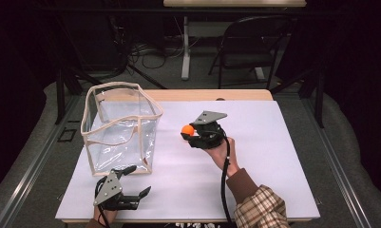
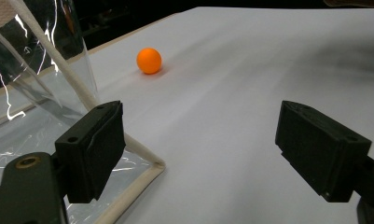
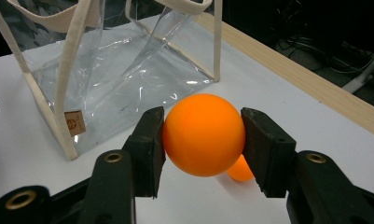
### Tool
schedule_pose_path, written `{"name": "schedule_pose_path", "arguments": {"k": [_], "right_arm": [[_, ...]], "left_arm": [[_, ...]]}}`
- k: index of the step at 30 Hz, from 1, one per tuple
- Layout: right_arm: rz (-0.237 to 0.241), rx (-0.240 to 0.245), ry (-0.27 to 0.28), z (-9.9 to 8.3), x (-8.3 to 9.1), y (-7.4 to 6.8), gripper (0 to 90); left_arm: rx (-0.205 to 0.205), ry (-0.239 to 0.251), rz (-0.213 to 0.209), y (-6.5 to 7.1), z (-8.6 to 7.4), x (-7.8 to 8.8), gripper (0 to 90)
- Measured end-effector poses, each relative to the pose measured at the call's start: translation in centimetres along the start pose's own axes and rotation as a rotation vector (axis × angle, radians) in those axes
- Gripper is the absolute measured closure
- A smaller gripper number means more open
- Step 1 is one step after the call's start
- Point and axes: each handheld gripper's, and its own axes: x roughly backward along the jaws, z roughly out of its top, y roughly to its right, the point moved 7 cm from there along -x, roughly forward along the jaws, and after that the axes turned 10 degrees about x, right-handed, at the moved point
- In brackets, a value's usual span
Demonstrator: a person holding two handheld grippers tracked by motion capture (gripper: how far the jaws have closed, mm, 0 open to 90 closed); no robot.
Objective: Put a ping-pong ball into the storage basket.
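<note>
My right gripper (image 3: 202,122) is shut on an orange ball (image 3: 203,140), pinched at its sides between the two black pads and held above the white table. In the high view this gripper (image 1: 190,134) and its ball (image 1: 187,129) hang just right of a clear plastic bag (image 1: 119,126) with beige trim. A second orange ball (image 3: 239,171) peeks out below the held one; it rests on the table (image 2: 149,60). My left gripper (image 1: 139,179) lies near the table's front left, jaws wide open and empty (image 2: 203,140), beside the bag's near corner (image 2: 142,156).
The white sheet (image 1: 273,156) covers the table; a wooden strip (image 1: 212,95) runs along its far edge. The bag stands upright with its mouth open. Behind the table are a folding chair (image 1: 250,47), a table leg and cables on the floor.
</note>
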Motion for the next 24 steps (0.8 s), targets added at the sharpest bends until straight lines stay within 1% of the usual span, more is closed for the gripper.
{"name": "schedule_pose_path", "arguments": {"k": [7, 8, 15, 24], "right_arm": [[0.006, 0.001, 0.004, 0.4, -0.3, 0.0, 51.0], [0.008, 0.011, 0.007, 1.0, -0.5, -0.1, 51.0], [0.008, 0.011, 0.007, 1.0, -0.5, -0.1, 51.0], [0.013, 0.013, 0.012, 2.0, -0.7, 0.0, 51.0]], "left_arm": [[0.0, 0.0, 0.0, 0.0, 0.0, 0.0, 15.9], [0.0, 0.0, 0.0, 0.0, 0.0, 0.0, 15.9], [0.0, 0.0, 0.001, 0.0, 0.0, 0.0, 15.9], [0.002, 0.002, 0.0, 0.0, 0.0, 0.0, 15.9]]}}
